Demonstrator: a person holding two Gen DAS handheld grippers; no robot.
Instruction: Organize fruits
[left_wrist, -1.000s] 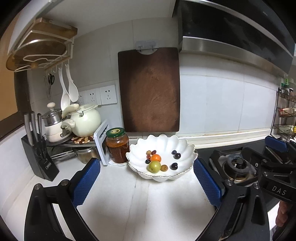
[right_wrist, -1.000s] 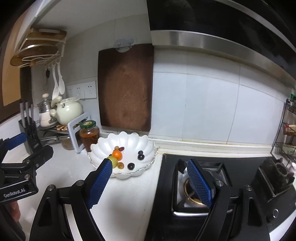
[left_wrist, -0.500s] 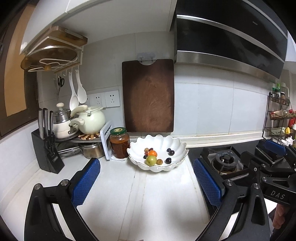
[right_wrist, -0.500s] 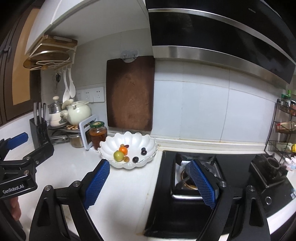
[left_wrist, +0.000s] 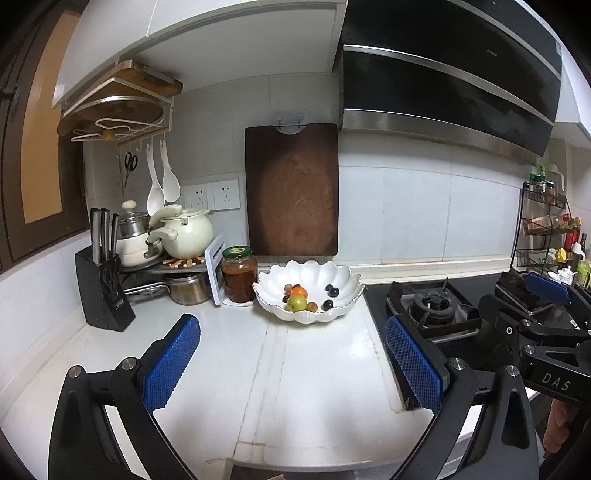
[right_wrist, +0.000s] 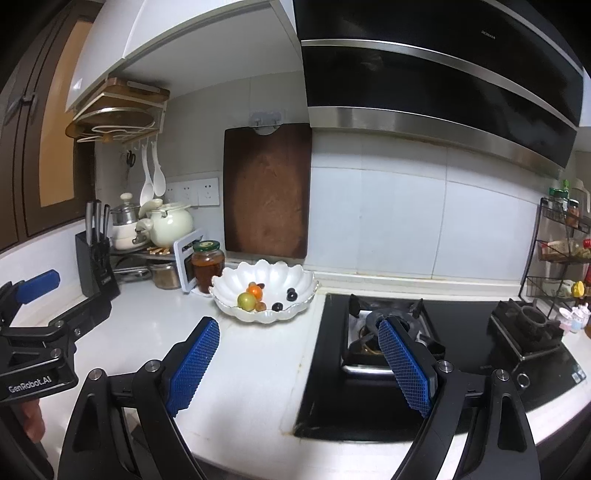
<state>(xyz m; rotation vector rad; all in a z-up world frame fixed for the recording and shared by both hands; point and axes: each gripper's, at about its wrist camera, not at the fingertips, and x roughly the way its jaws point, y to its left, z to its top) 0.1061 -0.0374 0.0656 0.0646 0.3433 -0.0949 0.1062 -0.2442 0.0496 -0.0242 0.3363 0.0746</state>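
Left wrist view: the left claw (left_wrist: 291, 363) stands wide and empty above the counter (left_wrist: 229, 354). The white bowl (left_wrist: 347, 280) sits well ahead of it, slightly right of centre, and the fruits (left_wrist: 297, 302) are gathered inside so none can roll off.

Right wrist view: the right claw (right_wrist: 297, 367) is also wide and empty, its jaws having just opened further. The bowl lies ahead and left, beside the stove (right_wrist: 424, 332), which lies ahead and right.
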